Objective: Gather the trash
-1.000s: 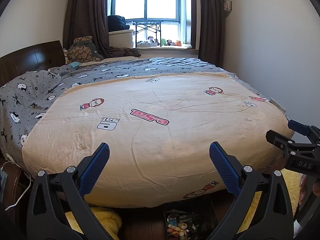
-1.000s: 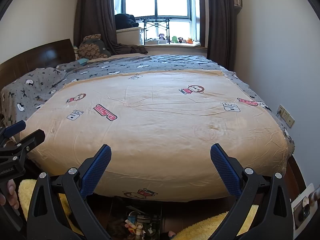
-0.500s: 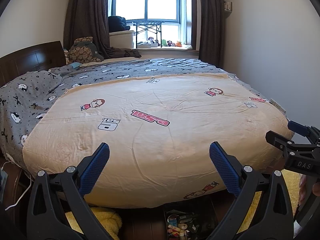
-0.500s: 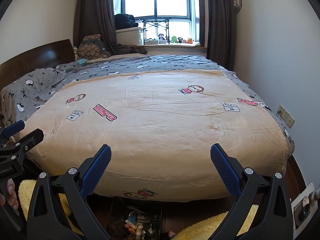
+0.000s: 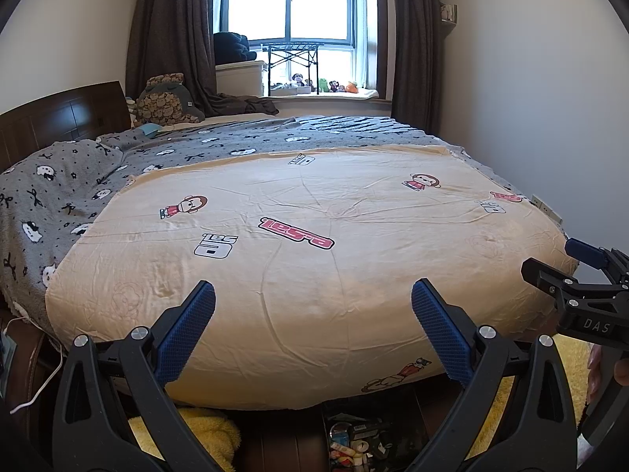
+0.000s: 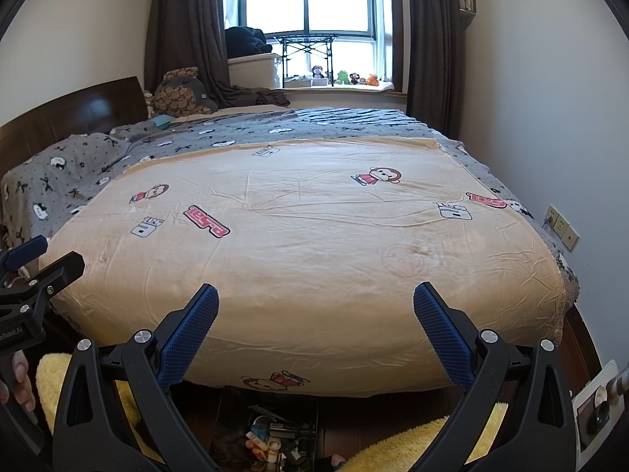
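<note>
My left gripper (image 5: 313, 295) is open and empty, held over the near edge of a bed with a beige cartoon-print blanket (image 5: 314, 228). My right gripper (image 6: 315, 297) is open and empty beside it, over the same blanket (image 6: 314, 236). Each gripper shows at the edge of the other's view: the right one (image 5: 582, 271) and the left one (image 6: 35, 259). A dark box of small mixed items (image 5: 354, 444) sits on the floor below the bed's foot, also in the right wrist view (image 6: 275, 440). I see no loose trash on the blanket.
A grey patterned blanket (image 5: 59, 188) covers the bed's far and left side by a dark headboard (image 5: 59, 118). Yellow fluffy rugs (image 5: 196, 432) (image 6: 412, 444) lie on the floor. A windowsill with toys (image 6: 342, 78) is at the back; a wall socket (image 6: 562, 228) is on the right.
Both views have barely shifted; the left gripper has drifted very slightly. Both grippers stay open.
</note>
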The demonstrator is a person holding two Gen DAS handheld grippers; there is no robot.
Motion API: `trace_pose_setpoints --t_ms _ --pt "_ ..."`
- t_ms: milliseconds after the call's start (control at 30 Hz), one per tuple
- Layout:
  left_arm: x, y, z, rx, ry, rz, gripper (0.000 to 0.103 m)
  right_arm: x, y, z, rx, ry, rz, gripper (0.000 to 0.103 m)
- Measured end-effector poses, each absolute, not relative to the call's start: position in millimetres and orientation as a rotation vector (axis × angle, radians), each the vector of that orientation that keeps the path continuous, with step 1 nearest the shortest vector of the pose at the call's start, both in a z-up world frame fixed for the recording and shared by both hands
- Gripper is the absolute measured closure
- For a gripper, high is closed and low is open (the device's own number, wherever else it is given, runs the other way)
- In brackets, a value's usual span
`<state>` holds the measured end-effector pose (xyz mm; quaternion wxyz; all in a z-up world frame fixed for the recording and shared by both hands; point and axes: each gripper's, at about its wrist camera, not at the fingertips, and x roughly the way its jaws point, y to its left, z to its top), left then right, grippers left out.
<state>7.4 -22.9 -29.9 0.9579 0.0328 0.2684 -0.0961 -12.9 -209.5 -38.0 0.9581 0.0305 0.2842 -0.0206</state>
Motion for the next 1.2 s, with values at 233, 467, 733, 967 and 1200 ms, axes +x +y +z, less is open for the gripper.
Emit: trace_pose_setpoints --t_ms 233,467,733,967,1200 --pt "7.5 -23.0 -29.7 0.068 0.544 -0.194 0.008 -12.9 -209.9 -38.1 0.062 0.578 -0.042 0.004" --pt "8.4 -22.3 -27.2 0.072 0.543 -0.187 0.008 -13.3 -209.5 -38.2 0.06 0.579 -0.041 0.004" --pt "8.4 -21.4 -26.6 0.073 0.538 -0.191 0.008 -11.6 -209.8 -37.8 0.058 0.578 -0.038 0.004" --pt "7.8 -21.1 -26.4 0.077 0.533 -0.192 0.008 -10.5 -209.3 -38.3 0.056 0.578 -0.036 0.004" --pt "6.7 -21.7 -25.8 0.071 0.526 -0.195 0.008 -9.4 -209.4 -38.6 0.057 0.58 -0.037 0.004"
